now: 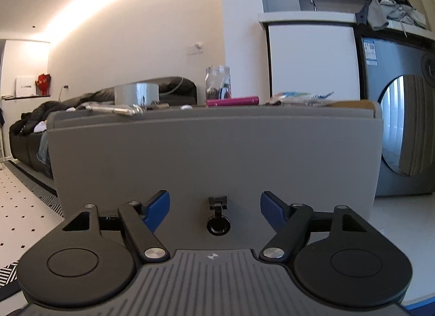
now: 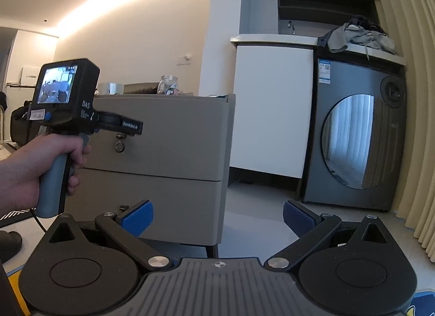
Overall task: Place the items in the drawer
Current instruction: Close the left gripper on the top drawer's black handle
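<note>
1. Top drawer (image 1: 212,158), closed, filling frame centre; ring pull (image 1: 218,224) low centre.
2. Left gripper (image 1: 214,207) squared on that pull, jaws wide, empty, probably ready to hook it.
3. Right gripper (image 2: 217,218) lower centre, jaws wide, empty.
4. Jar (image 1: 218,83) and items above, blurred.

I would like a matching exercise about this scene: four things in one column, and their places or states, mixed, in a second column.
1. ring pull
2. glass jar
3. heap of clothes
4. left gripper

a. on top of the washing machine
b. open, facing the upper drawer
c. hanging on the drawer front
d. standing on top of the cabinet

Pairs: 1-c, 2-d, 3-a, 4-b
</note>
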Available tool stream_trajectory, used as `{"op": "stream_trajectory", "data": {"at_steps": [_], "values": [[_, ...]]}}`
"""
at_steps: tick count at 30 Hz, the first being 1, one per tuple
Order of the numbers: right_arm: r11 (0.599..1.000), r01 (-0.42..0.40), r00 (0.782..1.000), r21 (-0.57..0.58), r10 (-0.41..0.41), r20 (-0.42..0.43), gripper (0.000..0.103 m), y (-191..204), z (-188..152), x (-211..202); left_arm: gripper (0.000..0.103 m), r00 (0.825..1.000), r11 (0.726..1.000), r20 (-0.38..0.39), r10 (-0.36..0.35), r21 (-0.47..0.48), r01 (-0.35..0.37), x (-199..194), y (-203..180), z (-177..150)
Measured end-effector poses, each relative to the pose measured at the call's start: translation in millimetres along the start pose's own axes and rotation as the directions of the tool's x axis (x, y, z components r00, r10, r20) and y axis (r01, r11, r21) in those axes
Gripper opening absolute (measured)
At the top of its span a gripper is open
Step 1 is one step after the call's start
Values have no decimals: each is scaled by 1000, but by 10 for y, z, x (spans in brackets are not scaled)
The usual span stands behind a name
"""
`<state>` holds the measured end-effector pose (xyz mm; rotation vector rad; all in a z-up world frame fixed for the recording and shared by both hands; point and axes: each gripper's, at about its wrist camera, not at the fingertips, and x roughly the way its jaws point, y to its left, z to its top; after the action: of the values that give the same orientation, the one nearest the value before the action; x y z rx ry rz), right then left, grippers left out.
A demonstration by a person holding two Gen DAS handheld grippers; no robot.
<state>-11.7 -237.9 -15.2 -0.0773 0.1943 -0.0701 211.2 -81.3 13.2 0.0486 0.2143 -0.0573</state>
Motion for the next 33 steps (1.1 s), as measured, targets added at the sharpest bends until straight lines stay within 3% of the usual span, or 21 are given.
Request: {"op": "stream_trajectory", "data": {"at_steps": [6, 11, 15, 26, 33], "values": [[999, -33, 999, 41, 33, -14, 103, -11, 2, 48, 76, 1000, 1000, -16, -20, 1, 20, 37, 19, -8], [998, -45, 999, 32, 45, -12, 103, 22, 24, 36, 70, 999, 1000, -36, -21, -17, 20, 90, 37, -26], [999, -36, 999, 17, 37, -8, 103, 27, 28, 5, 54, 999, 1000, -50, -17, -3, 17, 139, 22, -19], [999, -40, 999, 14, 40, -9, 103, 53, 24, -56, 43, 997, 1000, -75, -28, -14, 27, 182, -15, -15], [999, -44, 999, 25, 45, -23, 103, 40, 5, -58, 27, 998, 1000, -61, -30, -1, 30, 185, -6, -11]]}}
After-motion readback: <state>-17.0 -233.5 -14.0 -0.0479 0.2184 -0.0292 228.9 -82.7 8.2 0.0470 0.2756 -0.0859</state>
